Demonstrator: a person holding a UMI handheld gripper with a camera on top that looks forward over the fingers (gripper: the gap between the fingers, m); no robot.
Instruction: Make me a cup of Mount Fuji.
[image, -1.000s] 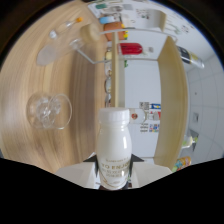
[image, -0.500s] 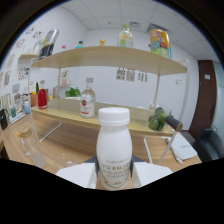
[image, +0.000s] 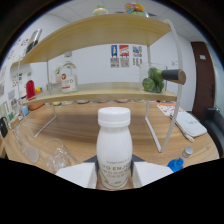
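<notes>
A white plastic bottle (image: 114, 150) with a white cap and dark lettering stands upright between my gripper's (image: 114, 176) white fingers (image: 79, 175). Both fingers press on its lower body, so the gripper is shut on it. It is held above a wooden table (image: 90, 125). Clear glasses (image: 54, 156) stand on the table just left of the fingers; their contents cannot be made out.
A two-level wooden shelf rack (image: 100, 92) with white legs stands beyond the bottle. On it are a labelled bottle (image: 67, 81), green produce (image: 152, 80) and a dark bottle (image: 172, 76). A blue cap (image: 175, 164), a small bottle (image: 187, 151) and a white device (image: 187, 125) lie right of the fingers.
The view has swung from tilted over the table to level, facing the shelf rack, then drifted closer. The white bottle has stayed gripped between the fingers throughout.
</notes>
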